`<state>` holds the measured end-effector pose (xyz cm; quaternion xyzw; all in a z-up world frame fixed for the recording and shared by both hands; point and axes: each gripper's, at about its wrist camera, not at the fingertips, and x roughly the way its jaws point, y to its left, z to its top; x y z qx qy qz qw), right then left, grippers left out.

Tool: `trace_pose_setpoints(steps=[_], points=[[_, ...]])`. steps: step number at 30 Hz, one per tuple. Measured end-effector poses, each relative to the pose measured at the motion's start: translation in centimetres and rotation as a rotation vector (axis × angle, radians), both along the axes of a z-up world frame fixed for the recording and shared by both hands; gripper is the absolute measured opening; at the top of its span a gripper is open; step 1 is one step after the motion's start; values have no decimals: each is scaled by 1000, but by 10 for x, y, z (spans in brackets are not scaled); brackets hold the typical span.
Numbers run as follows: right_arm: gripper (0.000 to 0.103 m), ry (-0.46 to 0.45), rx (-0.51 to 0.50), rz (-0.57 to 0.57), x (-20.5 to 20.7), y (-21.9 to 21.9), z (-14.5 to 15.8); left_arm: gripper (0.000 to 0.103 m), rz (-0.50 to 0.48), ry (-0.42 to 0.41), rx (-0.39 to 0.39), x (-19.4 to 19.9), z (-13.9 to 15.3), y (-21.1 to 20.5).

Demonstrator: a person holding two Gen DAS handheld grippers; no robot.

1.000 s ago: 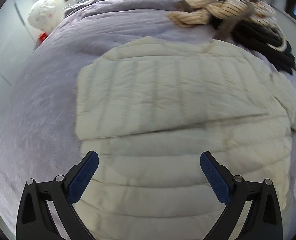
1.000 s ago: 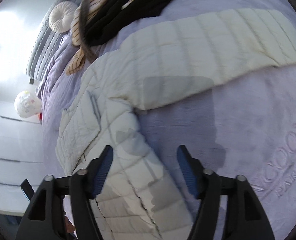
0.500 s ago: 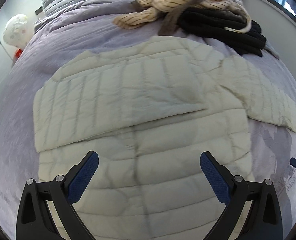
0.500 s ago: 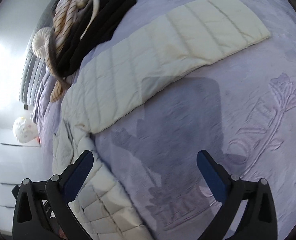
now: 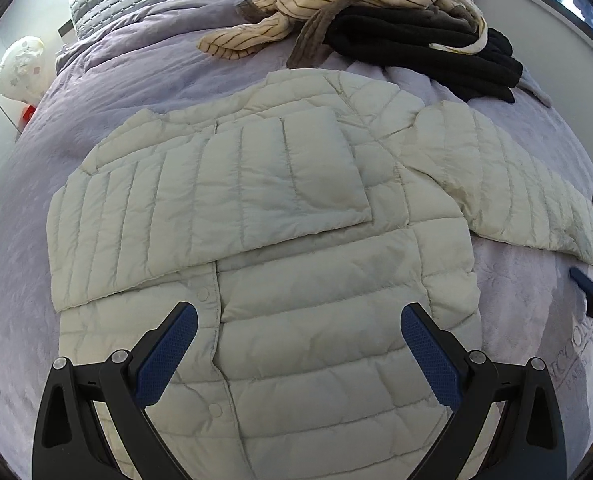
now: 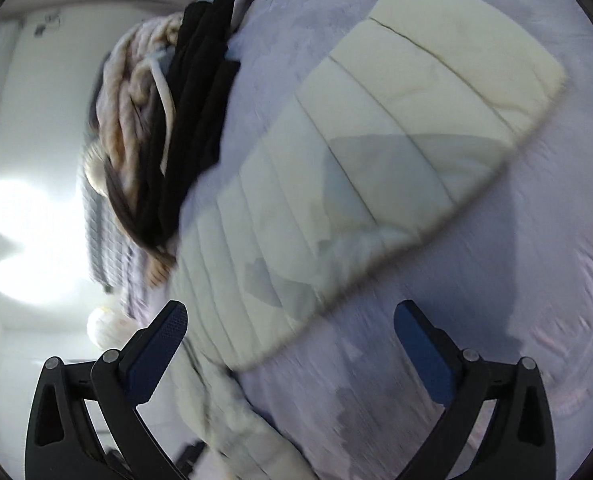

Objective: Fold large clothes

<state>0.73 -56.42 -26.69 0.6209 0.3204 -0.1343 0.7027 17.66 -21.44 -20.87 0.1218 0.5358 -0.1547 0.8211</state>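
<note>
- Cream puffer jacket [image 5: 296, 264] flat on the bed [image 5: 144, 68]; one sleeve folded across the chest, other sleeve [image 6: 396, 140] splayed out.
- Left gripper [image 5: 294, 344], right gripper [image 6: 290, 340]: both jaws apart, empty.
- Next, probably: pinch the cuff, not mid-sleeve; lay it level across the chest.

Lavender bed [image 5: 144, 68]; jacket [image 5: 280, 240]; clothes heap [image 5: 380, 12]

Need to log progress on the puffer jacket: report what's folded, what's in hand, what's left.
Done: one sleeve is folded across the chest of the cream puffer jacket lying flat on the bed. In hand: nothing; the left gripper and the right gripper are both open, the right one over the outstretched sleeve. Left: that sleeve, then the body folds.
</note>
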Motion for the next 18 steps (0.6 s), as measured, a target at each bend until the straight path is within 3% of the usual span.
trace_pose_setpoints(steps=[9,11,12,13,14,16,18], points=[[100,-138,190,-199,8,-29,-19,102,76,-11,6,11,-1,20],[85,-94,167,-224,8,-31,-13,102,92,-13,5,15,-1,27],[64,-64,151,-222,10,-31,-8,102,94,-13,5,16,-1,28],[53,-51,140,-216,11,-31,-6,102,95,-13,8,17,-1,30],[49,-46,131,-212,13,-30,-2,102,95,-16,15,18,-1,33],[30,-77,127,-195,19,-28,3,102,102,-22,16,21,0,39],[20,-101,114,-172,26,-25,10,102,113,-23,12,23,0,45]])
